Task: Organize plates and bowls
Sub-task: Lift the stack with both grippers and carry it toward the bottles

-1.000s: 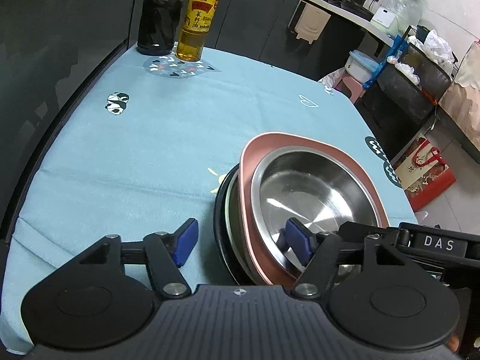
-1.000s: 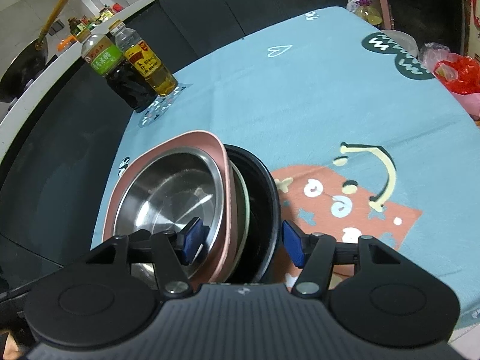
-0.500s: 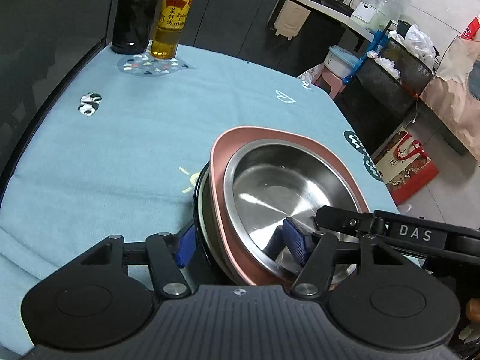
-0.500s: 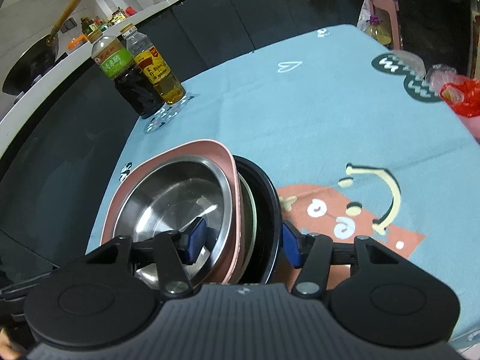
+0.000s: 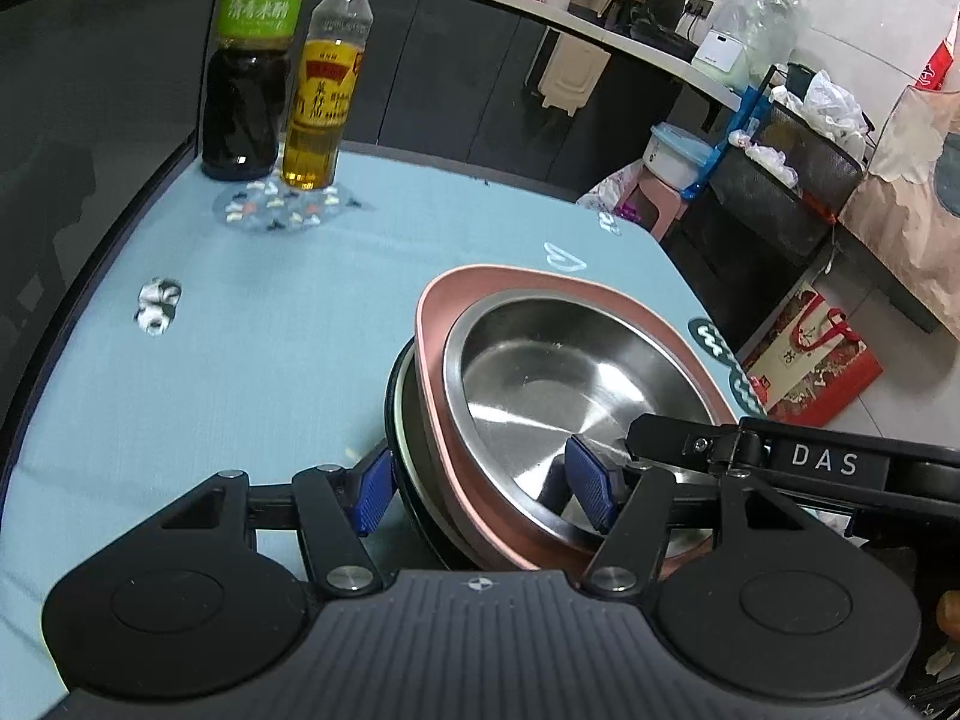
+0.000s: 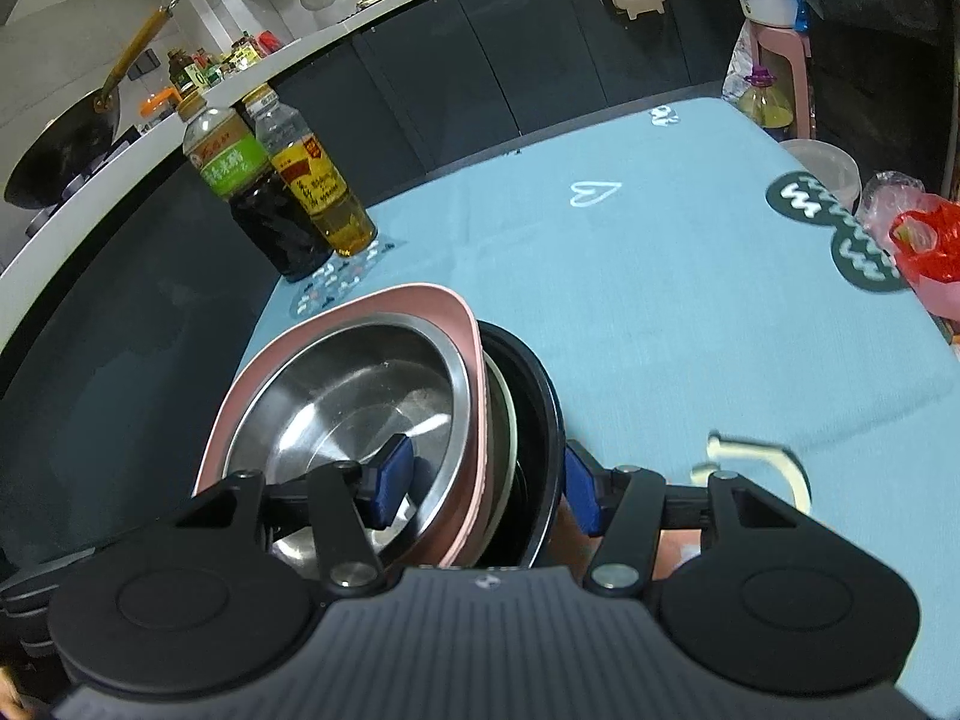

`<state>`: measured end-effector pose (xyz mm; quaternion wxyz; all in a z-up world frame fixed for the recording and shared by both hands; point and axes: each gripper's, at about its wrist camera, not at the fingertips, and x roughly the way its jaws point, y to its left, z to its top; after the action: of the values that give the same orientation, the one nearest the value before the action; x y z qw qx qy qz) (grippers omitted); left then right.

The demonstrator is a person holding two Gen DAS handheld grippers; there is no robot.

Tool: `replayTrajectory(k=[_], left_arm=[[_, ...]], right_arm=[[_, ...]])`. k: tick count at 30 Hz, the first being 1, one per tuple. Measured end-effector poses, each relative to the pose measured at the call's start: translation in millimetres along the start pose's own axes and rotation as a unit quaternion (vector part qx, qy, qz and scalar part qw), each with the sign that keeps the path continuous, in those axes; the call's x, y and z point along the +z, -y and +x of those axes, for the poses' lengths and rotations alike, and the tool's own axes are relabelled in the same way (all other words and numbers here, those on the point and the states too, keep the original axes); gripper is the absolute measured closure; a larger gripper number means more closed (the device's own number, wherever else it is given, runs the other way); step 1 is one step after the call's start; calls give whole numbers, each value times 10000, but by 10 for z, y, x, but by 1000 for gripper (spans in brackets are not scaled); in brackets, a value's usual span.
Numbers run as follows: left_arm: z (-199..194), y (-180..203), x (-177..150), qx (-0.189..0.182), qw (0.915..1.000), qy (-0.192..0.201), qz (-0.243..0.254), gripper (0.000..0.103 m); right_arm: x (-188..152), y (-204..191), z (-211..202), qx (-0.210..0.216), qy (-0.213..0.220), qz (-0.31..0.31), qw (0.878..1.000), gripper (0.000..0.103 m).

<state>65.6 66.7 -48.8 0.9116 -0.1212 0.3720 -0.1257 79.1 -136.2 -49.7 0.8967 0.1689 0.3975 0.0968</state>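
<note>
From the left wrist view, the left gripper (image 5: 480, 486) straddled the near edge of a nested stack: a stainless steel bowl (image 5: 552, 384) sat inside a pink plate (image 5: 438, 300), which rested on a pale dish and a black bowl (image 5: 393, 378) at the bottom, all on the blue tablecloth (image 5: 270, 312). Its jaws were partly closed, one blue pad outside the black bowl's wall, the other inside the steel bowl, apparently pinching the whole stack. The right gripper (image 5: 780, 462) reached in from the opposite side. Two bottles, a dark vinegar bottle (image 5: 249, 60) and an oil bottle (image 5: 324, 84), stood well apart at the far corner. From the right wrist view, the right gripper (image 6: 486, 492) likewise spanned the stack's other edge, one pad in the steel bowl (image 6: 360, 396), the other outside the black bowl (image 6: 540, 408), seemingly clamped on the layers of the pink plate (image 6: 384, 300) and those beneath. The stacking looked finished; the step in hand appeared to be carrying the pile with both tools. The next move would call for lifting evenly, keeping it level so the nested dishes could not slide.
</note>
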Motion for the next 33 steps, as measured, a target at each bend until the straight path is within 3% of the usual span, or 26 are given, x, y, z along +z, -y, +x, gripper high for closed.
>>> replayTrajectory(k=[17, 33], left_arm=[[559, -150, 611, 84, 9998, 106, -125, 45], [1010, -253, 866, 177, 9994, 254, -133, 46]], right_arm=[[638, 42, 511, 34, -83, -38, 10000, 49], [926, 150, 885, 49, -99, -86, 9999, 49]])
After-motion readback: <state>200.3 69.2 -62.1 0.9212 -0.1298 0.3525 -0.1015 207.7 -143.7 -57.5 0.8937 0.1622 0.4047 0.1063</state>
